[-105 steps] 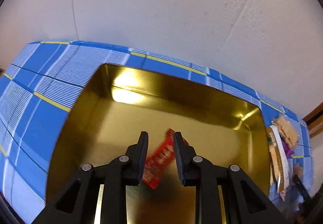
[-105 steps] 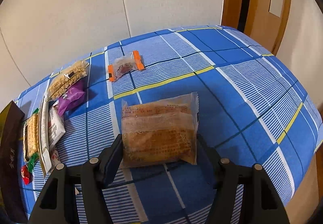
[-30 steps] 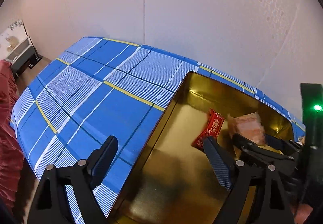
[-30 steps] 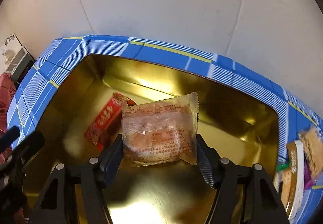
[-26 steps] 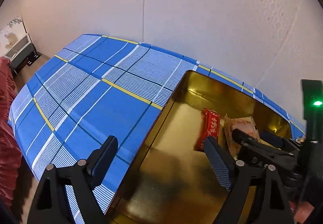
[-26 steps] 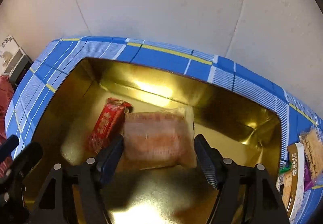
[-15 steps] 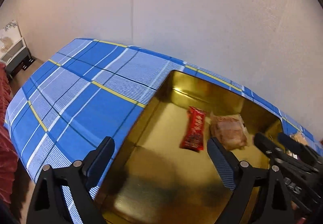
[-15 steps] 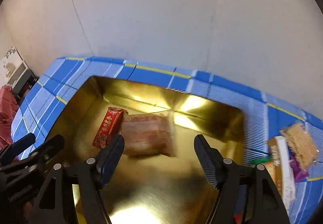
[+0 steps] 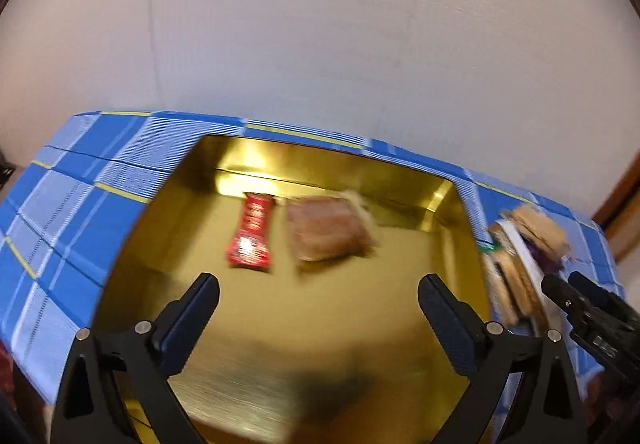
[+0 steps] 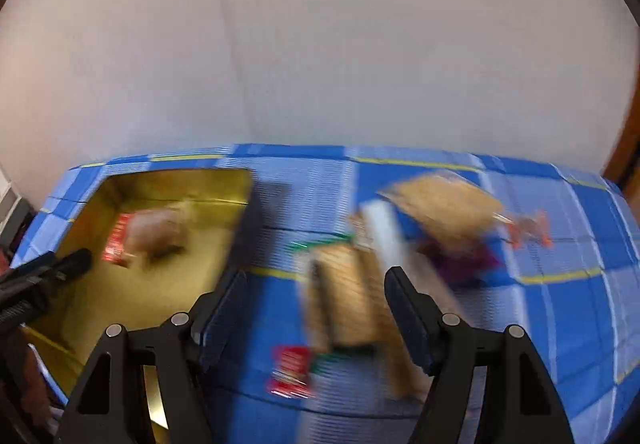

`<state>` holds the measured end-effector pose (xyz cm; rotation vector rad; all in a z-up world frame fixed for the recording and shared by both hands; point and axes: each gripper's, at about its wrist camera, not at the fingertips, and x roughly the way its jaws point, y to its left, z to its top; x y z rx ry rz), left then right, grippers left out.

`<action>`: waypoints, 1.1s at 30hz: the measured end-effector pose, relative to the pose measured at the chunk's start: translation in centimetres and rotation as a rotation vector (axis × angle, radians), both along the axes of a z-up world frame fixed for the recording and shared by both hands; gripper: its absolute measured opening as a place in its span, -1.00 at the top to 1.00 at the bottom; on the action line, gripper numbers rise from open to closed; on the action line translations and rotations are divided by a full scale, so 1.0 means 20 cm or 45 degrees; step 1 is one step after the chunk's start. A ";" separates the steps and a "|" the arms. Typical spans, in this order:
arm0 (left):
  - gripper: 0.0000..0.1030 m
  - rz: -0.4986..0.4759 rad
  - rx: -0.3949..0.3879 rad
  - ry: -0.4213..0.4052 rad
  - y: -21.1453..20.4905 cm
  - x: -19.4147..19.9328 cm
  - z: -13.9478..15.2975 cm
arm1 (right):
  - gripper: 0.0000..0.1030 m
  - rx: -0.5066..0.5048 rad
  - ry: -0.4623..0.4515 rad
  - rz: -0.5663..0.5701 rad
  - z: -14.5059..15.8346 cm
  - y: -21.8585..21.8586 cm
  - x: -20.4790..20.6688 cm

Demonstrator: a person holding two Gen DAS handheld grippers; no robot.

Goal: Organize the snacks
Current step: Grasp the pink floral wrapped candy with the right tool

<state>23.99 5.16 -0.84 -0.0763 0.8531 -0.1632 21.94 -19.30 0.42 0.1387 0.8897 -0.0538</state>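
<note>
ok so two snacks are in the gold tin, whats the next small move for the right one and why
Probably lower the right hand-held gripper onto the tan cracker packet just ahead of it. Its jaws stand open and empty over the blue plaid cloth, and the loose pile still lies outside the gold metal tin.

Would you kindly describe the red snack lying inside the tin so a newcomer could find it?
On the blue checked cloth sits an open gold tin. Two snacks lie near its far wall. The slim red wrapper is the left one, beside a wider pale-brown packet.

Blue plaid cloth [image 9: 80, 203] w/ yellow lines; plain white wall [image 9: 320, 43] behind.
</note>
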 end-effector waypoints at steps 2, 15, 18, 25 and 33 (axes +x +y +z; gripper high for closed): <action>-0.95 -0.038 0.008 -0.024 -0.05 -0.03 0.00 | -0.42 -0.008 0.014 -0.049 -0.03 -0.12 -0.07; -0.95 -0.198 0.016 -0.135 -0.31 -0.28 0.03 | -0.34 0.078 0.132 -0.002 -0.23 -0.41 -0.31; -0.95 -0.236 -0.013 -0.099 -0.39 -0.33 0.03 | -0.03 0.031 0.139 0.069 -0.25 -0.36 -0.29; -0.95 -0.292 0.060 -0.112 -0.56 -0.44 0.04 | 0.51 -0.016 0.159 0.097 -0.27 -0.32 -0.29; -0.95 -0.284 0.066 -0.030 -0.68 -0.42 0.04 | 0.55 0.026 0.182 0.009 -0.26 -0.42 -0.35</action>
